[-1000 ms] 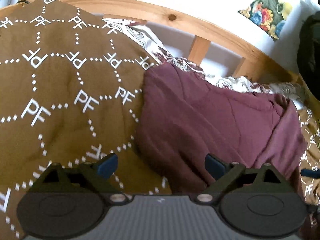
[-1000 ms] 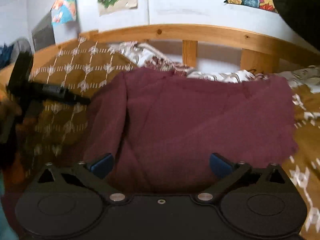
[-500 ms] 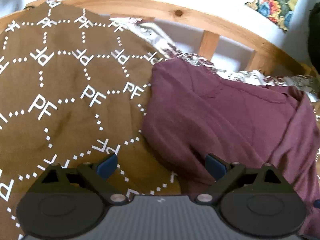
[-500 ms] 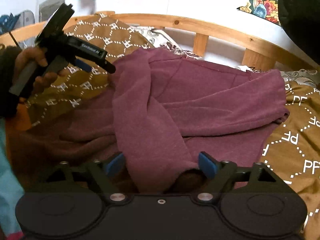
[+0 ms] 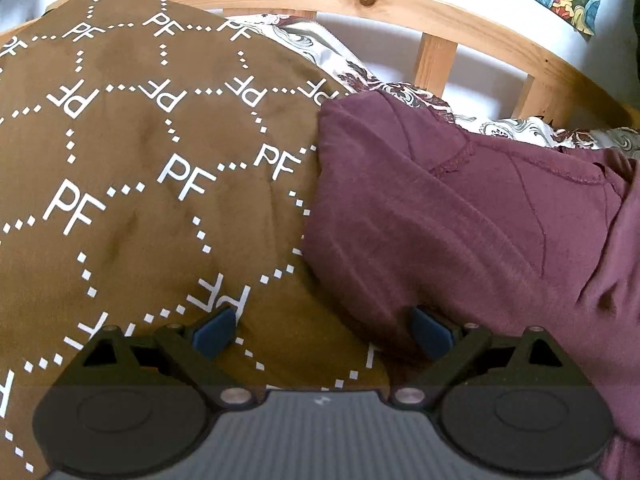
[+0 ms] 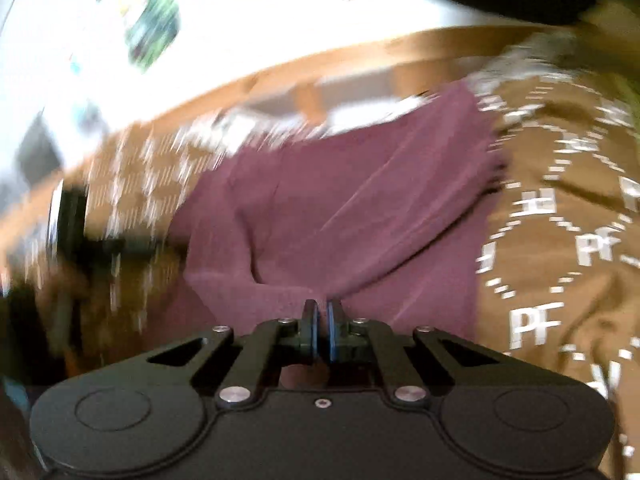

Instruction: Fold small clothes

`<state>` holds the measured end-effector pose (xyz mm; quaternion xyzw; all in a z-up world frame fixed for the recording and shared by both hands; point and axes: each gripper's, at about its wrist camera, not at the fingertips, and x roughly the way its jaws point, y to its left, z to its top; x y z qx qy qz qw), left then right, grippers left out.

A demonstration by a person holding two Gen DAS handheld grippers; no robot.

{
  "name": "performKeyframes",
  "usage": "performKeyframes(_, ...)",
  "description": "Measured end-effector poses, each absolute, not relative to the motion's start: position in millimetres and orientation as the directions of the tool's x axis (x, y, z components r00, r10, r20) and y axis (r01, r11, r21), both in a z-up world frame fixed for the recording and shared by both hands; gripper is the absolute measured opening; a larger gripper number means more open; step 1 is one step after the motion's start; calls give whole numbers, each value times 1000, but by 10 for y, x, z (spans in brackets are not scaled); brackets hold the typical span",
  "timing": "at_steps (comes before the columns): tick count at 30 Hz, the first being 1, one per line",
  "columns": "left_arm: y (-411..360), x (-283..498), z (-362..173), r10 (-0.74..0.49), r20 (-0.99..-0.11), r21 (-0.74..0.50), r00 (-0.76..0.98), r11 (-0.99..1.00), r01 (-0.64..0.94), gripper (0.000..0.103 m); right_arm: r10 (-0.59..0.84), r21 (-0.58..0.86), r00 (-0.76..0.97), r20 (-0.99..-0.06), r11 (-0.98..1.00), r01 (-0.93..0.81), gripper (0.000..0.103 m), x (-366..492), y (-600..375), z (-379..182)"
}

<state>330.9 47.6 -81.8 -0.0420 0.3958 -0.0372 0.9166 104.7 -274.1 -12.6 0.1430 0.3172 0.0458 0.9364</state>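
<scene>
My right claw (image 6: 322,330) is clamped on a fold of the maroon garment (image 6: 340,208) spread just ahead on the bed, while my left claw (image 5: 320,334) stands open, its right finger at that garment's edge.

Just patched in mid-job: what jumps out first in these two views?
The maroon garment lies crumpled on the brown PF-print blanket, in front of the wooden bed rail. The right gripper is shut on a pinch of the garment's near edge, in a blurred view. The left gripper is open at the garment's left edge.
</scene>
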Motion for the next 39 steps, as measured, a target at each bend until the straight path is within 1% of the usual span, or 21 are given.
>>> performKeyframes(2, 458, 3311, -827, -96, -725, -92, 682, 995, 43, 98, 153, 339, 809, -567, 939, 61, 4, 1032, -2906, -121)
performKeyframes(5, 444, 3302, -836, -92, -724, -72, 683, 996, 58, 98, 134, 386, 795, -592, 913, 133, 4, 1026, -3070, -248)
performKeyframes(7, 448, 3302, -834, -94, -725, -73, 682, 996, 59, 98, 124, 378, 778, -615, 913, 153, 4, 1027, -3085, -341)
performKeyframes(10, 449, 3308, -824, -97, -726, -78, 680, 995, 60, 97, 91, 338, 783, -616, 928, 158, 6, 1068, -3041, -364)
performKeyframes(11, 450, 3308, -818, -98, -728, -80, 679, 995, 58, 97, 77, 313, 779, -623, 937, 157, 11, 1092, -3012, -370)
performKeyframes(12, 450, 3303, -808, -100, -729, -86, 677, 995, 55, 97, 66, 289, 768, -637, 944, 158, 21, 1144, -2970, -384)
performKeyframes(14, 454, 3282, -785, -126, -727, -113, 675, 992, 63, 98, 36, 240, 755, -655, 957, 163, 32, 1187, -2920, -394)
performKeyframes(15, 449, 3267, -781, -139, -725, -124, 674, 990, 71, 98, 33, 228, 759, -650, 961, 153, 43, 1181, -2892, -387)
performKeyframes(16, 433, 3259, -786, -141, -727, -120, 672, 990, 78, 99, 33, 220, 763, -646, 965, 144, 51, 1162, -2879, -382)
performKeyframes(17, 410, 3255, -799, -130, -731, -105, 670, 991, 78, 100, 24, 199, 766, -642, 970, 136, 65, 1132, -2861, -381)
performKeyframes(18, 380, 3252, -819, -113, -737, -80, 666, 994, 80, 100, 8, 166, 769, -640, 978, 128, 70, 1116, -2830, -391)
performKeyframes(20, 320, 3225, -840, -82, -738, -32, 670, 996, 87, 101, -51, 46, 752, -657, 993, 109, 70, 1120, -2720, -460)
performKeyframes(22, 292, 3186, -828, -65, -738, -12, 672, 996, 84, 101, -101, -48, 735, -671, 995, 93, 71, 1111, -2642, -541)
performKeyframes(23, 292, 3164, -814, -62, -741, -11, 668, 997, 80, 102, -112, -70, 734, -670, 994, 88, 74, 1094, -2627, -560)
performKeyframes(24, 298, 3135, -795, -62, -747, -15, 662, 997, 76, 102, -126, -88, 735, -666, 992, 90, 78, 1072, -2616, -565)
performKeyframes(28, 335, 2905, -681, -71, -750, -35, 658, 997, 69, 102, -155, -115, 749, -644, 988, 106, 83, 928, -2632, -489)
performKeyframes(30, 337, 2717, -598, -87, -740, -47, 667, 996, 78, 102, -150, -120, 762, -630, 988, 96, 96, 777, -2631, -413)
performKeyframes(32, 328, 2531, -520, -117, -733, -66, 670, 993, 102, 102, -151, -138, 772, -617, 987, 83, 100, 618, -2613, -354)
performKeyframes(35, 297, 2221, -401, -162, -714, -74, 681, 985, 158, 102, -147, -179, 777, -612, 983, 45, 102, 348, -2526, -298)
performKeyframes(39, 309, 1810, -273, -212, -676, -58, 706, 970, 235, 102, -154, -260, 780, -606, 965, -12, 102, 4, -2349, -287)
